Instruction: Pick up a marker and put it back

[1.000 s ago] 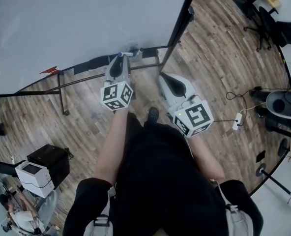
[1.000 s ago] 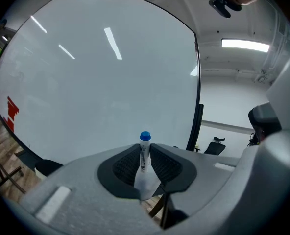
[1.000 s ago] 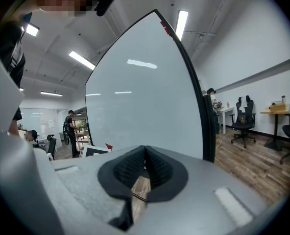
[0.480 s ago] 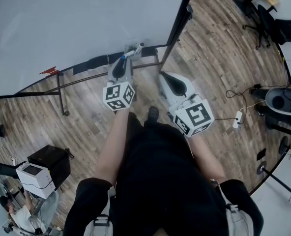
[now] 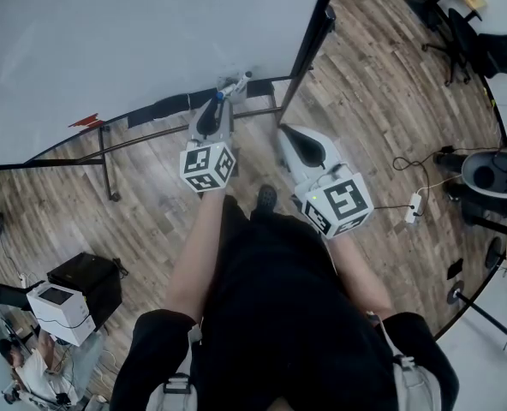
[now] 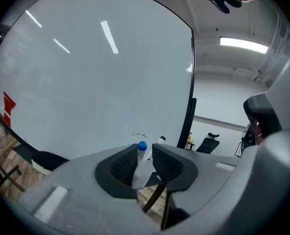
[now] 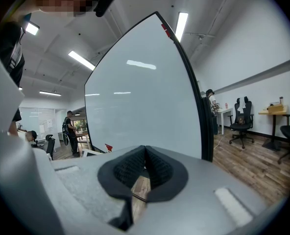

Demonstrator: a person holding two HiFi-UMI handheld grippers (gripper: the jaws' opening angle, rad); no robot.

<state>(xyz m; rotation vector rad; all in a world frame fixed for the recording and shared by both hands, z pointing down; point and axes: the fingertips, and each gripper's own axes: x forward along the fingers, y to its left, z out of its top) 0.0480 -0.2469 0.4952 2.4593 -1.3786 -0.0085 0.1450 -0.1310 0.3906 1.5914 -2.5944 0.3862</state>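
My right tongs (image 7: 145,153) rest with ribbed black pads together. My left tongs (image 6: 145,150) have just been opening; the slim white marker (image 6: 139,169), round blue cap, stands loose between them, lower centre, before the glossy whiteboard (image 6: 86,82).

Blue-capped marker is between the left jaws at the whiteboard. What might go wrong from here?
1. The left gripper's jaws have just been opening with the blue-capped marker leaning between them. Whether anything supports it doesn't show, so it may drop to the wooden floor.
2. A dark-capped marker lies just beyond. Pulling out skewed might knock it loose.
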